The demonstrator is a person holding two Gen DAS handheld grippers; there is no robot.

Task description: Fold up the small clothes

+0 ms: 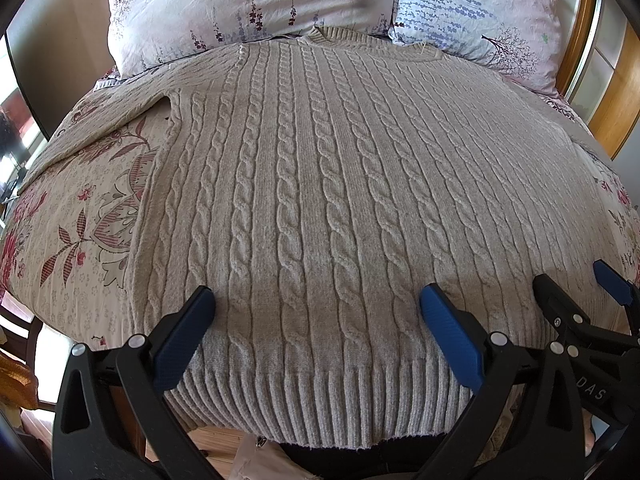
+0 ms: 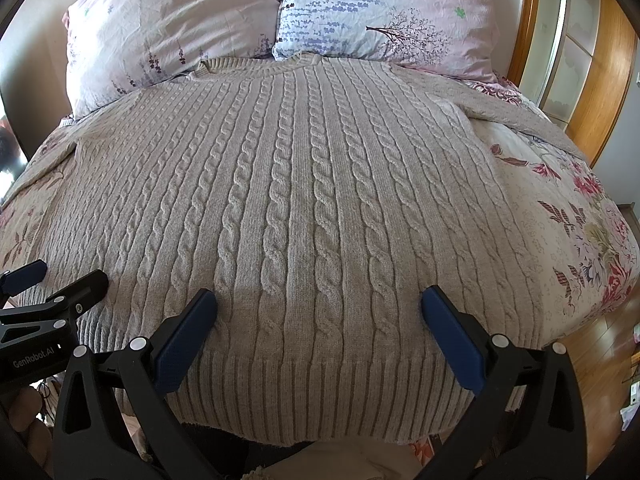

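A beige cable-knit sweater (image 1: 320, 184) lies flat on the bed, collar toward the pillows, ribbed hem at the near edge; it also shows in the right wrist view (image 2: 304, 200). Its sleeves spread out to the left (image 1: 80, 132) and right (image 2: 520, 116). My left gripper (image 1: 316, 304) is open, hovering over the left part of the hem. My right gripper (image 2: 320, 304) is open over the right part of the hem. The right gripper also shows at the right of the left wrist view (image 1: 580, 284), and the left gripper at the left of the right wrist view (image 2: 60, 276).
A floral bedspread (image 1: 68, 220) covers the bed. Two pale floral pillows (image 2: 172, 24) (image 2: 392, 8) lean at the head. A wooden wardrobe (image 2: 592, 60) stands at the right. Wooden floor (image 2: 600, 360) lies beside the bed.
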